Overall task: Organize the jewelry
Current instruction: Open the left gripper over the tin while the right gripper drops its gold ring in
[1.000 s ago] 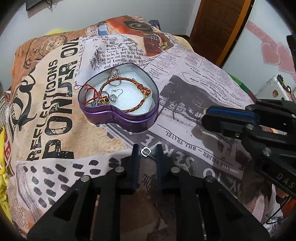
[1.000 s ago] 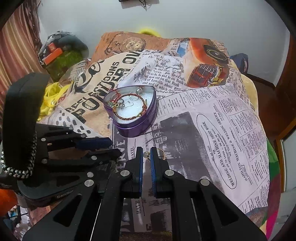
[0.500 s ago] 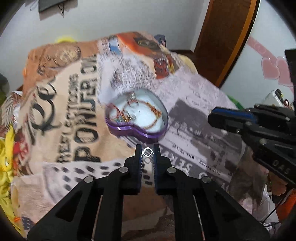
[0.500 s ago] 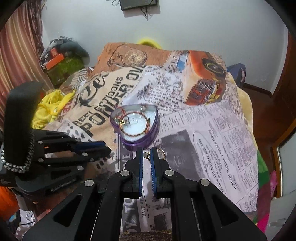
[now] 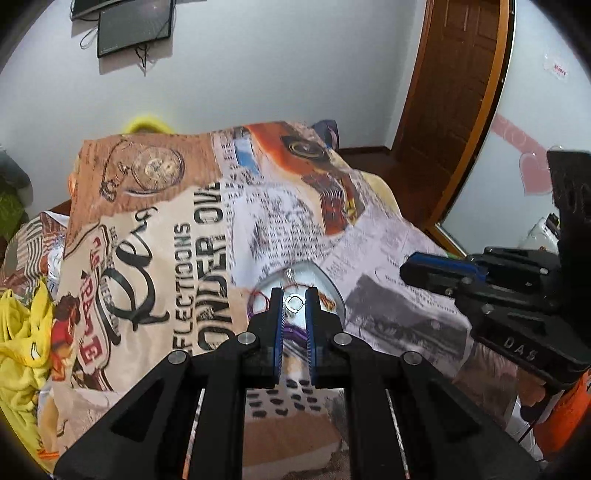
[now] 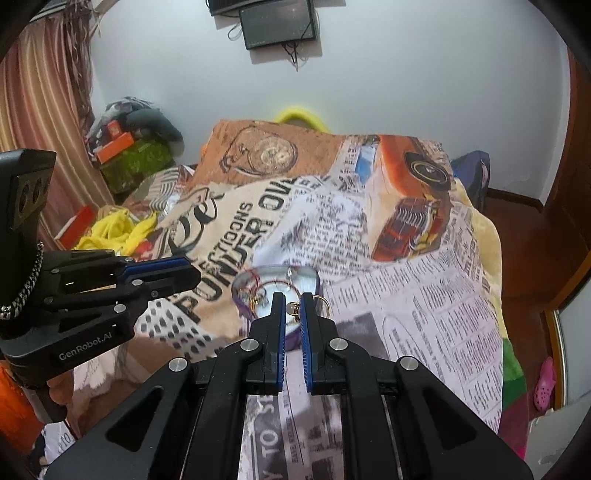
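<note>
Two grippers each carry a small piece above the bed. The left gripper [image 5: 294, 303] is closed on a small silver ring [image 5: 294, 302], pinched at the tips of its blue pads. The right gripper [image 6: 291, 308] is clamped shut on a gold earring [image 6: 295, 308] whose hoop sticks out to the right of the pads. Both pieces look bound for the purple heart-shaped tin [image 6: 313, 282], which lies just beyond the fingertips, already holding bracelets on a white lining.

To do this well, I would bring each tip over a bare patch of lining, lower it close, then part the pads slowly, one side at a time, so neither piece bounces out or snags the cords.

Underneath is a newspaper-print blanket [image 6: 424, 306], soft and uneven. Yellow cloth [image 6: 114, 230] lies far left, a screen [image 6: 279, 22] hangs on the far wall, and a wooden door [image 5: 454, 110] stands to the right.
</note>
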The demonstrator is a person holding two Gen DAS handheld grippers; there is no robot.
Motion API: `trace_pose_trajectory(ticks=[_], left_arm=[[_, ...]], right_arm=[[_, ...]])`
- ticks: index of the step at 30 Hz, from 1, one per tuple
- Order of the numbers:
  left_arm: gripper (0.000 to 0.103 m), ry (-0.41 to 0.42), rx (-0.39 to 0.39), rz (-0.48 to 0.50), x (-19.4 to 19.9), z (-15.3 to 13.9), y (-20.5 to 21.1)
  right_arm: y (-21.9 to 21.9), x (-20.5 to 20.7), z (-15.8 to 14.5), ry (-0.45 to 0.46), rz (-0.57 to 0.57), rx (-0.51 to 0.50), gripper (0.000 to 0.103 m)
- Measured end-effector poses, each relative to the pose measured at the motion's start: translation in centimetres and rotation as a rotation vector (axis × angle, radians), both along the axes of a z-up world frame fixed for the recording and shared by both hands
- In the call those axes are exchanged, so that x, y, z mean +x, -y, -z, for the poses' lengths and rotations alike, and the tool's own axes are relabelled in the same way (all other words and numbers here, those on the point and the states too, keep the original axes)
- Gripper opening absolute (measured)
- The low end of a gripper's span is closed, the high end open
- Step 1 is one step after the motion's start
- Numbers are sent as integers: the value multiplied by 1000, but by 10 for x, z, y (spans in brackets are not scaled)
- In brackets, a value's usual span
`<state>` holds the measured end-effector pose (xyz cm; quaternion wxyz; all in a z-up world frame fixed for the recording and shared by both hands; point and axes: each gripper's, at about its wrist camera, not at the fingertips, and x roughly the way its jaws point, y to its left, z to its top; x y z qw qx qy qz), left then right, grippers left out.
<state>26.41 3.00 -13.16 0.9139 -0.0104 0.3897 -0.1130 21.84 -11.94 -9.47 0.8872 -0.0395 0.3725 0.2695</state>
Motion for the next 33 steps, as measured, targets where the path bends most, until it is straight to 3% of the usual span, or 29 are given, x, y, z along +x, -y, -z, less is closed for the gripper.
trace_pose_trajectory(ticks=[8, 25, 33], left_arm=[[9, 3, -22, -11, 19, 3, -11], [9, -124, -54, 6, 49, 59, -14], [9, -129, -60, 13, 51, 61, -15]], right_arm=[[-18, 18, 11, -18, -26, -1, 7], [-40, 41, 56, -145, -73, -67, 7], [-45, 41, 63, -144, -78, -98, 7]])
